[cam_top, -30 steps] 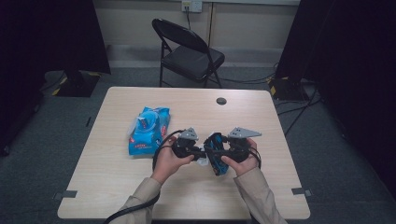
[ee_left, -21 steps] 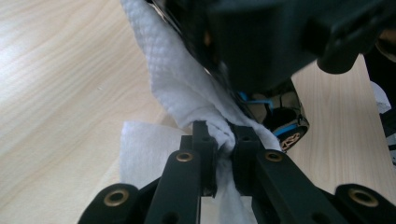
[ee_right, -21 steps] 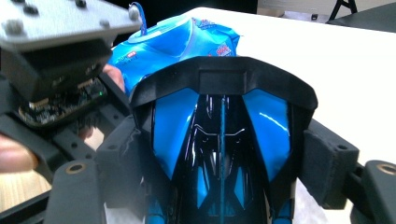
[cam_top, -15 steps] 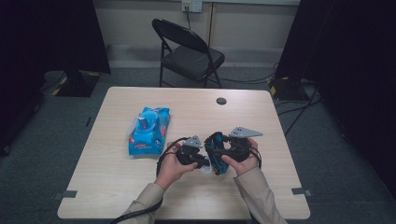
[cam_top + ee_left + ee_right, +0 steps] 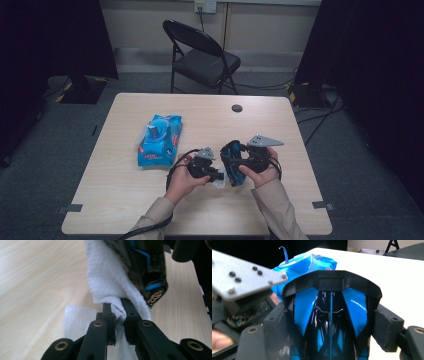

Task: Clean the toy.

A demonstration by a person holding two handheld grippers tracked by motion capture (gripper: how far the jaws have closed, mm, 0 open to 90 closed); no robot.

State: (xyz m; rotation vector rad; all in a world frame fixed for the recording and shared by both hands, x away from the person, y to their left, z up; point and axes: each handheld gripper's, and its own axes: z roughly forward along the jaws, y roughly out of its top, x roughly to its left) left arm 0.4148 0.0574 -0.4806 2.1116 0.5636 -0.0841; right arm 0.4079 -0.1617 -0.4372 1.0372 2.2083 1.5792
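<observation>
Wiping is the step in hand: left tongs point(image 5: 119, 315) pinch a white wipe point(image 5: 107, 282) against the black-and-blue toy car point(image 5: 330, 322), which right tongs point(image 5: 234, 167) clamp by its sides just above the counter point(image 5: 300, 150), near its near edge. Next, I judge, the wipe must rub along the car's body. Blue wipes pack point(image 5: 160, 140) lies left.

My left fingers point(image 5: 110, 315) pinch the white wipe point(image 5: 107, 282), hiding its fold; beyond them, the toy car point(image 5: 147, 267) runs off the top edge.
</observation>
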